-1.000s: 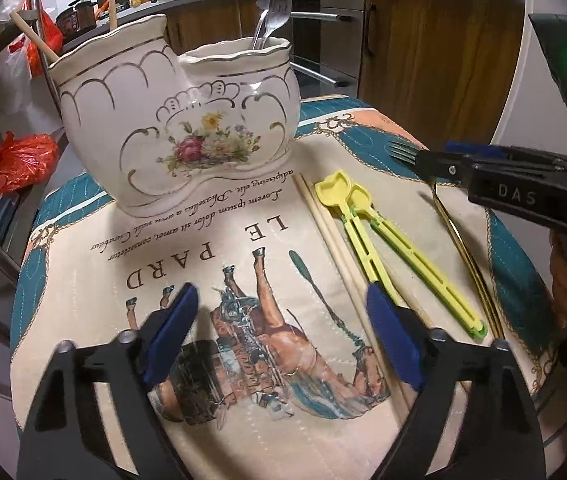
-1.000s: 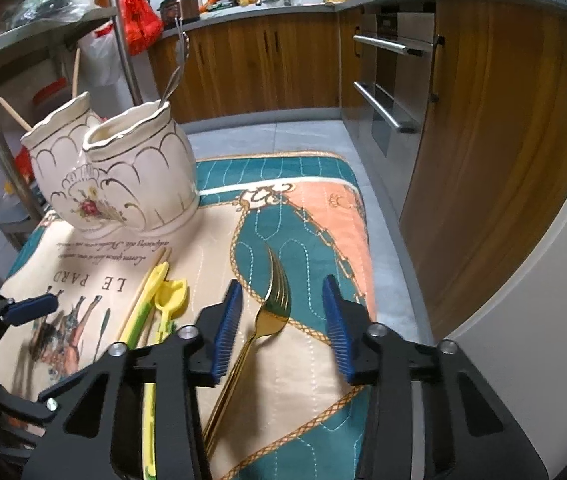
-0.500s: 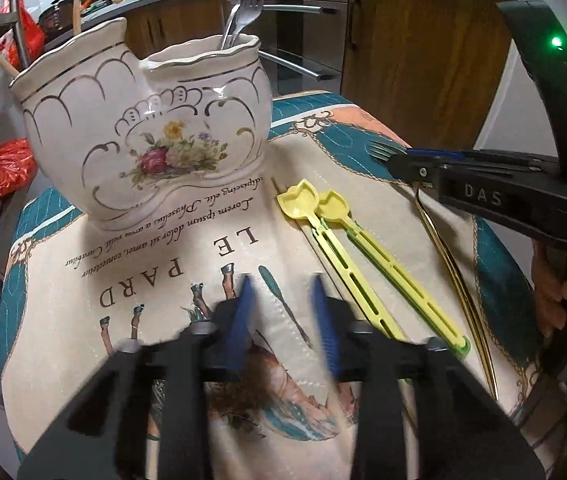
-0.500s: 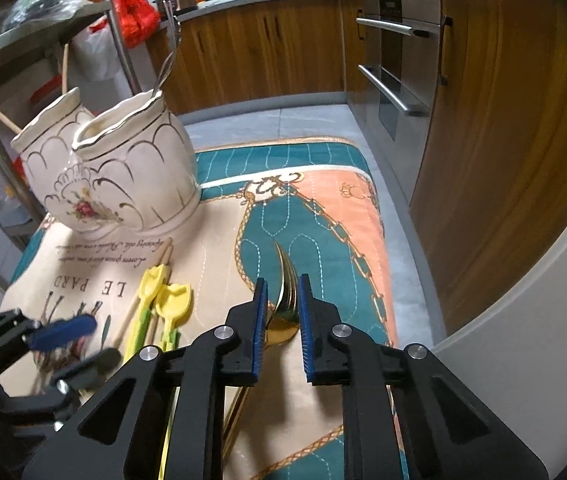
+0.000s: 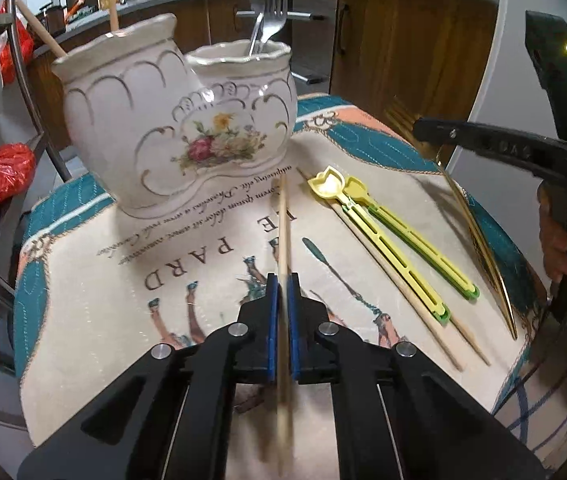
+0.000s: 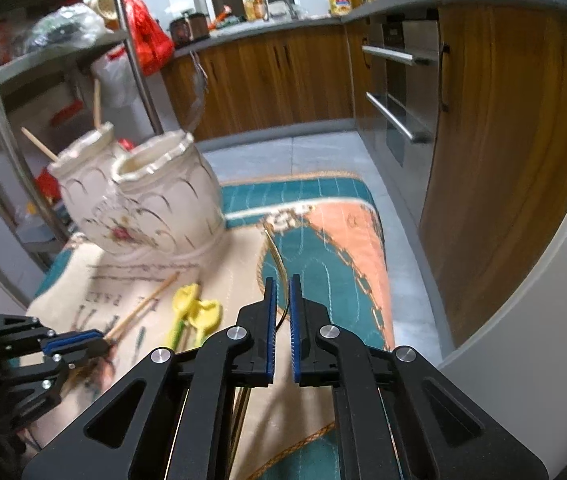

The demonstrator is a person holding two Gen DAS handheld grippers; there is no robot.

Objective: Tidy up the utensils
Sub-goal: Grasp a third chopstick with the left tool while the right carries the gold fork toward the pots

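Chopstick (image 5: 283, 240), blurred at its near end, sits clamped in your left gripper (image 5: 282, 300), while your right gripper (image 6: 280, 312) pinches the gold fork (image 6: 279, 268), tines hidden.

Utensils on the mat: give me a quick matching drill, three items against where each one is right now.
Items:
1. wooden chopstick
2. gold fork
3. yellow tongs

Places:
A. lying loose on the mat
B. clamped in the left hand-held gripper
C. clamped in the right hand-held gripper

Pairs: 1-B, 2-C, 3-A
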